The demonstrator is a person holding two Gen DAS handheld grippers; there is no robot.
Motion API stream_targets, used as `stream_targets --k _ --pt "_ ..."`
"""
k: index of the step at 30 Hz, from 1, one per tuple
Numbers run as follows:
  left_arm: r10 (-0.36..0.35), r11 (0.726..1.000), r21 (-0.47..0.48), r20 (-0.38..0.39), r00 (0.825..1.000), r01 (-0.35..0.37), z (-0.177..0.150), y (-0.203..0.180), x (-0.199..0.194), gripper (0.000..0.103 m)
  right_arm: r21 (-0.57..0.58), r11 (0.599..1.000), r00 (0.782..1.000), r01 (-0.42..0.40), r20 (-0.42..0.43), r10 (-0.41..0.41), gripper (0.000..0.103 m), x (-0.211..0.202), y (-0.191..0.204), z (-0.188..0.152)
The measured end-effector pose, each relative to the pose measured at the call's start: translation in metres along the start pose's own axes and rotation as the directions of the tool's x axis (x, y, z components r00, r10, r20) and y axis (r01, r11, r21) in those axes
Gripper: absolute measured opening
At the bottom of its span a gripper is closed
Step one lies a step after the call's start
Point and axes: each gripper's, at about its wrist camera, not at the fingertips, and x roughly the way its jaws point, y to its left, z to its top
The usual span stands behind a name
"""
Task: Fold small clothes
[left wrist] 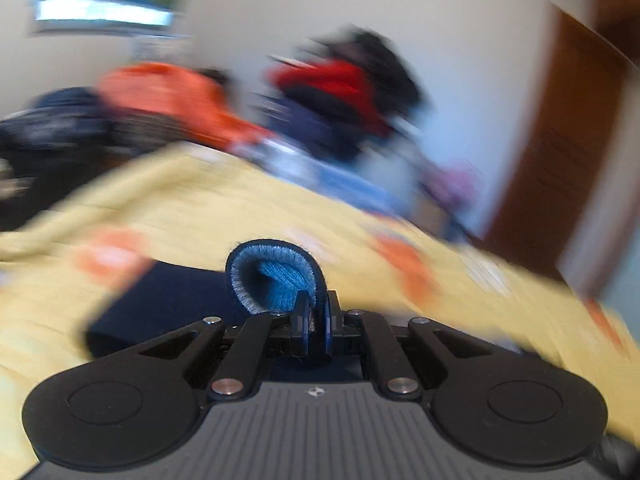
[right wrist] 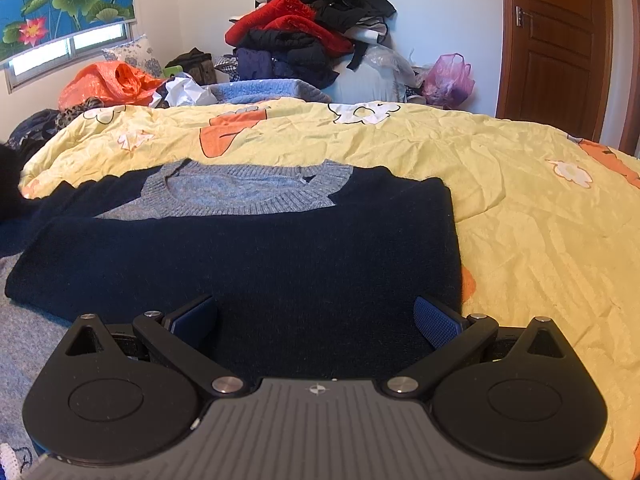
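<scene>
Left gripper [left wrist: 316, 316] pinches the sweater [right wrist: 240, 256] cuff [left wrist: 272, 272]; right gripper [right wrist: 316, 320] is spread. Lay the sleeve flat across the body, keeping edges aligned.

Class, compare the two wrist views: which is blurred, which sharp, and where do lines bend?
Left wrist: bedspread and clothes pile streaked, the sweater cuff sharp. Right wrist: sharp throughout, daylit; the door bows at the edge.

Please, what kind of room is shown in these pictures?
Most likely a bedroom: a yellow flower-print quilt covers a bed, a heap of red and black clothes sits behind it, and a brown wooden door stands at the right.
</scene>
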Motion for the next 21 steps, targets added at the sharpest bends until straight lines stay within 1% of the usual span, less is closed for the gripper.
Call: stream_targets --k 1,3,4,5,6,7,8,9,11,12,13,14,15,17,20,21 --pt "-0.034 0.998 0.043 -0.035 0.999 0.035 -0.016 -0.026 0.008 0.006 0.007 1.0 1.0 -0.005 0.002 0.005 0.103 0.0 -0.001 0.0" --pt "-0.083 0.99 0.101 -0.121 0.989 0.096 -0.049 -0.067 0.025 0.007 0.024 1.0 1.0 -0.017 0.008 0.017 0.103 -0.001 -0.004 0.0" --pt "-0.099 0.985 0.124 -0.171 0.98 0.122 -0.063 -0.082 0.034 0.008 0.031 0.999 1.0 -0.022 0.011 0.021 0.103 -0.001 -0.005 0.0" --pt "-0.095 0.98 0.151 -0.213 0.973 0.128 -0.074 -0.093 0.041 0.009 0.035 0.999 1.0 -0.025 0.012 0.024 0.103 -0.002 -0.006 -0.001" --pt "-0.079 0.977 0.176 -0.227 0.971 0.12 -0.083 -0.1 0.044 0.01 0.038 0.999 1.0 -0.026 0.013 0.025 0.102 -0.002 -0.006 -0.001" --pt "-0.08 0.974 0.191 -0.213 0.974 0.122 -0.087 -0.102 0.041 0.014 0.038 0.999 1.0 -0.026 0.012 0.025 0.102 -0.001 -0.006 -0.001" --pt "-0.102 0.969 0.202 -0.198 0.975 0.142 -0.087 -0.102 0.033 0.016 0.037 0.999 1.0 -0.025 0.012 0.024 0.102 -0.001 -0.006 -0.001" --pt "-0.136 0.963 0.206 -0.182 0.974 0.173 -0.085 -0.099 0.022 0.021 0.035 0.999 1.0 -0.023 0.011 0.023 0.102 -0.001 -0.006 -0.001" --pt "-0.202 0.951 0.211 -0.126 0.971 0.225 -0.081 -0.087 -0.005 0.038 0.036 0.999 1.0 -0.024 0.012 0.023 0.103 -0.001 -0.006 -0.001" --pt "-0.215 0.95 0.212 -0.086 0.973 0.228 -0.081 -0.081 -0.018 0.068 0.039 0.999 1.0 -0.026 0.013 0.026 0.103 -0.001 -0.006 -0.001" --pt "-0.22 0.951 0.215 -0.039 0.975 0.223 -0.087 -0.074 -0.032 0.095 0.041 0.999 1.0 -0.028 0.014 0.028 0.103 -0.001 -0.006 -0.001" --pt "-0.22 0.952 0.219 0.002 0.975 0.214 -0.094 -0.064 -0.043 0.1 0.043 0.999 0.999 -0.03 0.015 0.029 0.103 -0.002 -0.006 -0.001" --pt "-0.213 0.954 0.219 0.017 0.977 0.204 -0.101 -0.054 -0.049 0.098 0.045 0.999 0.999 -0.031 0.016 0.03 0.103 -0.001 -0.006 -0.001" --pt "-0.172 0.966 0.194 -0.015 0.985 0.172 -0.107 -0.037 -0.051 0.098 0.044 0.999 0.999 -0.03 0.015 0.03 0.103 -0.001 -0.006 -0.001" --pt "-0.118 0.984 0.125 -0.056 0.991 0.124 -0.121 -0.006 -0.052 0.098 0.025 1.0 1.0 -0.015 0.007 0.015 0.103 -0.001 -0.004 0.0" --pt "-0.102 0.989 0.096 -0.082 0.991 0.109 -0.126 0.003 -0.049 0.098 0.011 1.0 1.0 -0.006 0.003 0.006 0.103 0.0 -0.002 0.0"
